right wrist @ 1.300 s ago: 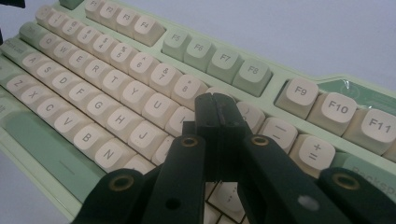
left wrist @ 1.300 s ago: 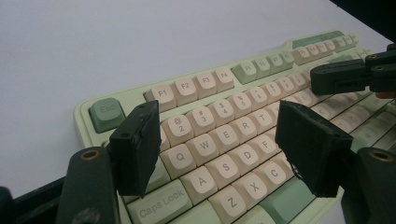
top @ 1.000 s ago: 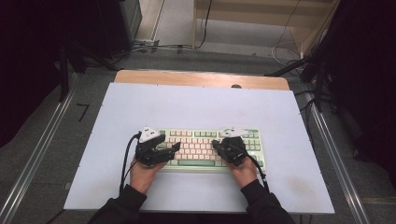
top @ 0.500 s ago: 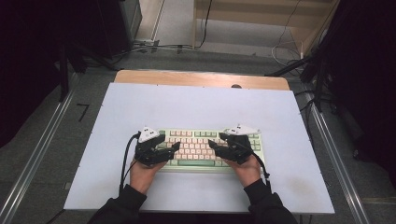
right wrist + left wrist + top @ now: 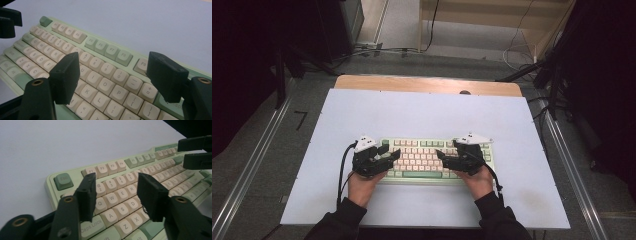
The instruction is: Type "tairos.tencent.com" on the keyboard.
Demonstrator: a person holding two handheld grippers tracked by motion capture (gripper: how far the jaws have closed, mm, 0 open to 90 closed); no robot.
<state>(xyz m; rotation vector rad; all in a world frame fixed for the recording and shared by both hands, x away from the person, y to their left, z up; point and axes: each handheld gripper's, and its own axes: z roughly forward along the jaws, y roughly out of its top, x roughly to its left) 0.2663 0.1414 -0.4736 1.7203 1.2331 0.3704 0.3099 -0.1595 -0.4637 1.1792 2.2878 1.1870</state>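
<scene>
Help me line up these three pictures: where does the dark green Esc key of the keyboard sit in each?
High view: Esc key at the green-and-cream keyboard's far left corner, beside the left gripper.
Left gripper view: left of centre, above the jaws.
Right gripper view: top left.
Shared landmark: the function-key row.

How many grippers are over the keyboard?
2. The left gripper is above the left end of the keyboard; the right gripper is above its right end. Both have open jaws.
</scene>
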